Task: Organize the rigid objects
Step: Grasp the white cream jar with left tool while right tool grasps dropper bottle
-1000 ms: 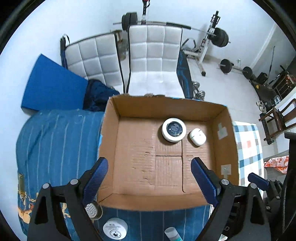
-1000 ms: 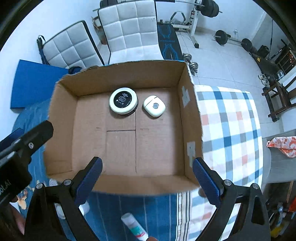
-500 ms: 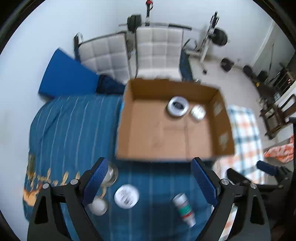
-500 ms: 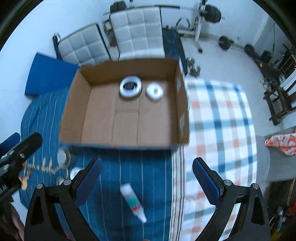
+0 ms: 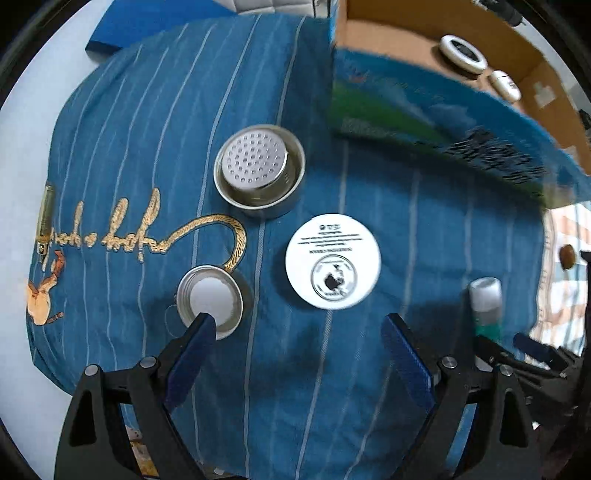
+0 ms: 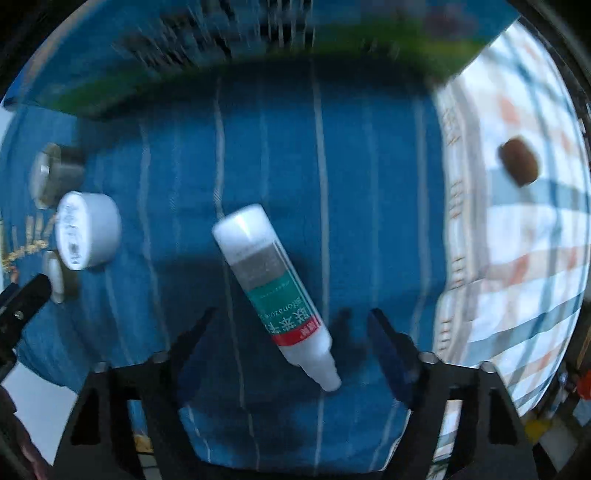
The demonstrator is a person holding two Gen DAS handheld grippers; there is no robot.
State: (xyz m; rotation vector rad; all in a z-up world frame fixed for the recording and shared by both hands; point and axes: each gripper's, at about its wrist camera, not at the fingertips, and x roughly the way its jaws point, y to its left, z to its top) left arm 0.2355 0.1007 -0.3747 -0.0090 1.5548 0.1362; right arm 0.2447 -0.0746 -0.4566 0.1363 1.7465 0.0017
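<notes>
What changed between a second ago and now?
Both grippers dropped from over the cardboard box to the blue cloth. The right gripper has its jaws just closing around the ointment tube, not yet gripping. The left gripper is open near the white jar. Nothing else shifted.

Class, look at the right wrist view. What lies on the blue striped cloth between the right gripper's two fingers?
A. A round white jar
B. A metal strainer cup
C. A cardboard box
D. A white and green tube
D: the white and green tube lies slanted on the blue striped cloth, its nozzle end between the fingers of the right gripper, whose pads do not touch it.
</notes>
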